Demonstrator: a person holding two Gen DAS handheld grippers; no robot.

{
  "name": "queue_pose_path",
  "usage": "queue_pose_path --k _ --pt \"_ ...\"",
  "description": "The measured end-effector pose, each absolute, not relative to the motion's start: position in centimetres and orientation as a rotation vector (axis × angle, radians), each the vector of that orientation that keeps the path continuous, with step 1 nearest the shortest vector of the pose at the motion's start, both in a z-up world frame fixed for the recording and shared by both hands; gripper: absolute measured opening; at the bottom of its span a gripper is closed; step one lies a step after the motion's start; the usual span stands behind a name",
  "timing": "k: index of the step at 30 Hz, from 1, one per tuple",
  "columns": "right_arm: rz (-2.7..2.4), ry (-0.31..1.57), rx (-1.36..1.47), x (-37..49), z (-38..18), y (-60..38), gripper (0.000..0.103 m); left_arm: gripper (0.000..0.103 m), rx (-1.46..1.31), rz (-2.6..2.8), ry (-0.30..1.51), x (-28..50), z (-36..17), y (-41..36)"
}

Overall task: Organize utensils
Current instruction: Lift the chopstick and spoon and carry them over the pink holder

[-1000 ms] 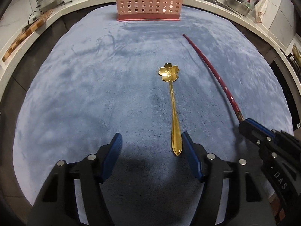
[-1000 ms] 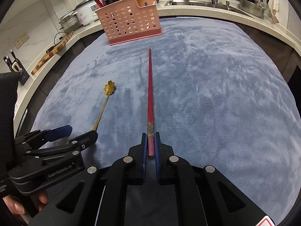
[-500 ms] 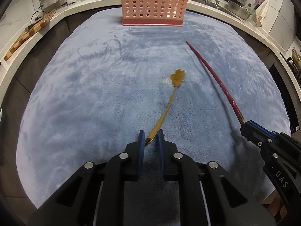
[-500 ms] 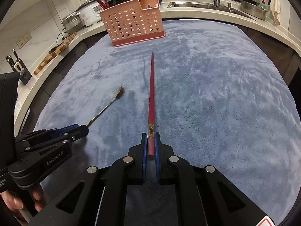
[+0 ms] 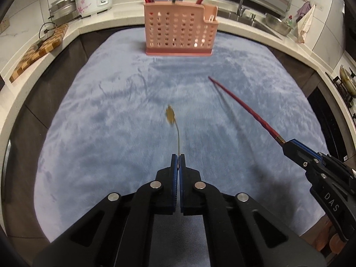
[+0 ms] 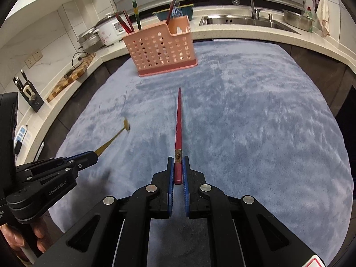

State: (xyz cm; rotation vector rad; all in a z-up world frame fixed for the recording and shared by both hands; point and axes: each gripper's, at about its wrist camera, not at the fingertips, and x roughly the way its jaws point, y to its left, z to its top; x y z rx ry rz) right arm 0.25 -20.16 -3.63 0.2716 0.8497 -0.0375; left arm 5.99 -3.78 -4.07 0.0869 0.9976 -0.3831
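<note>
Left wrist view: the left gripper [image 5: 178, 156] is clenching the handle end of the gold spoon [image 5: 174, 125]. The spoon's long axis is running straight away from the gripper toward the far edge of the tabletop [image 5: 93, 120], with its flower-shaped bowl leading and blurred. The spoon is hanging clear above the blue cloth. At the right, the right gripper [image 5: 287, 143] is grasping the butt of the red chopstick [image 5: 244, 106]; the chopstick's thin tip is pointing diagonally toward the pink utensil basket [image 5: 180, 31], which is standing upright at the far edge of the tabletop and is holding several chopsticks.

Right wrist view: the right gripper [image 6: 178, 162] is clamping the thick end of the red chopstick [image 6: 178, 124] between its blue pads. The chopstick's long axis is lying along the gripper's own line, its tip aiming at the pink utensil basket [image 6: 160, 49]. At the left, the left gripper [image 6: 94, 155] is gripping the gold spoon [image 6: 112, 140], whose bowl is pointing up and to the right, toward the far side of the tabletop [image 6: 267, 122]. A person's fingers [image 6: 15, 238] are showing at the lower left corner.
</note>
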Motion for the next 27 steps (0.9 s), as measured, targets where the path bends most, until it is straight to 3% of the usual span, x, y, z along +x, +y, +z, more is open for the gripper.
queue_pose_path --k 27 --pt "-0.003 0.53 0.31 4.7 10.8 -23.6 0.007 0.001 -0.061 -0.418 0.823 13.4 7.8 -1.0"
